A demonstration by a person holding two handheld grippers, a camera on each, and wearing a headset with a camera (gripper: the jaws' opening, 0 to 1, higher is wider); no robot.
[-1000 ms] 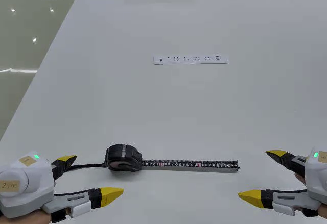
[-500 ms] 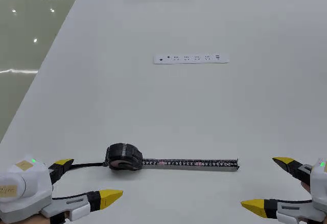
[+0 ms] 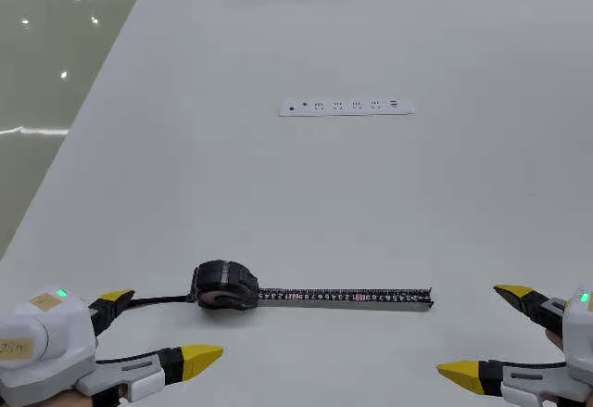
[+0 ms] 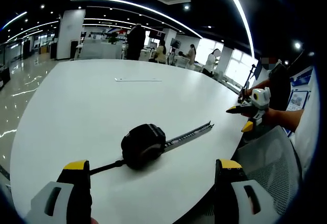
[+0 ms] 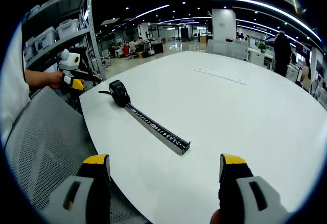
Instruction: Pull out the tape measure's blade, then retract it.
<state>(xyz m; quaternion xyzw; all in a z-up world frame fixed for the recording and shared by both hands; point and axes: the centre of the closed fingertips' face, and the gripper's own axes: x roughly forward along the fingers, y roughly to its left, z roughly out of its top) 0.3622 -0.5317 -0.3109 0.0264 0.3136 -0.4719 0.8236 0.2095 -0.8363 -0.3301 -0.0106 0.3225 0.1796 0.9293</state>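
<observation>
Both spread wide and empty, left claw (image 3: 165, 325) near the tape measure (image 3: 224, 286), right claw (image 3: 482, 330) beyond the tip of its blade (image 3: 347, 297) — flanking it flat on the table (image 3: 278, 194), blade drawn out — seemingly poised for retracting.

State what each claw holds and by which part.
Nothing. The left claw and right claw are open, apart from the black round tape measure on the white table.

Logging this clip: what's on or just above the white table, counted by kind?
tape measure: 1 (blade pulled out)
power strip: 1
tongs: 2, left tongs and right tongs, both open
Total: 4
</observation>
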